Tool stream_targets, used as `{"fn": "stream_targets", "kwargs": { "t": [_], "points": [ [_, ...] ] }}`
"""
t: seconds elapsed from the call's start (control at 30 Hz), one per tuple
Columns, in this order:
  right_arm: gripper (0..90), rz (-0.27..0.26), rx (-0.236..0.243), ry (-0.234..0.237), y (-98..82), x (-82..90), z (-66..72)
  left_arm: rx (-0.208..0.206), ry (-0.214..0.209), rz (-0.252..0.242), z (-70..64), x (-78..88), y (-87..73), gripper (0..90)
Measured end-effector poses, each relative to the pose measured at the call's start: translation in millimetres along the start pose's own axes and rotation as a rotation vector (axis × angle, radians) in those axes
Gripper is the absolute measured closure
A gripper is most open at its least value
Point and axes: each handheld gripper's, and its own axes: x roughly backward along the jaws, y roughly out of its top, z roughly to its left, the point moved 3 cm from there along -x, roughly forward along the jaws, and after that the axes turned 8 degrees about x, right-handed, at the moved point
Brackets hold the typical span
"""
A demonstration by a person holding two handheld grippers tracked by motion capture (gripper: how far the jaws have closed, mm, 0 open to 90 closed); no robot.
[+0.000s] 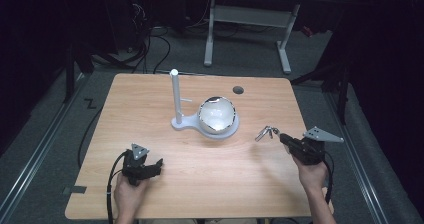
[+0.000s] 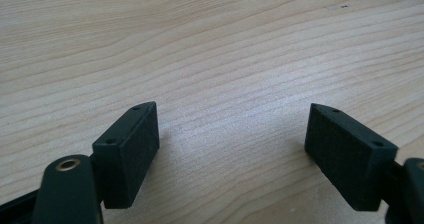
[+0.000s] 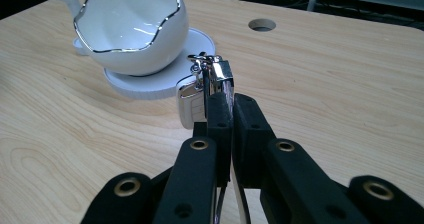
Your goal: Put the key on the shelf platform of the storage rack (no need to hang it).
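A silver keychain with a shiny fob and a ring clip hangs from my right gripper, lifted a little off the wooden table at the right. In the right gripper view the gripper is shut on the keychain's strap, with the pads pressed together. Just beyond it stands a white bowl with a silver rim on a white stand, which has an upright post and a small side peg. My left gripper rests low over the table's front left, open with bare wood between the pads.
The table has a round cable hole behind the bowl. A desk frame and cables stand on the floor beyond the far edge. Each gripper trails a black cable towards the person.
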Motion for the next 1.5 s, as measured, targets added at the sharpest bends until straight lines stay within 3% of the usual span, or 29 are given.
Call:
{"fn": "stream_targets", "kwargs": {
  "t": [1.5],
  "points": [
    [87.1,-0.068,0.071,0.152,60.2,-17.2,34.7,0.0,0.0,0.0,0.0,0.0,0.0,22.0]
  ]
}}
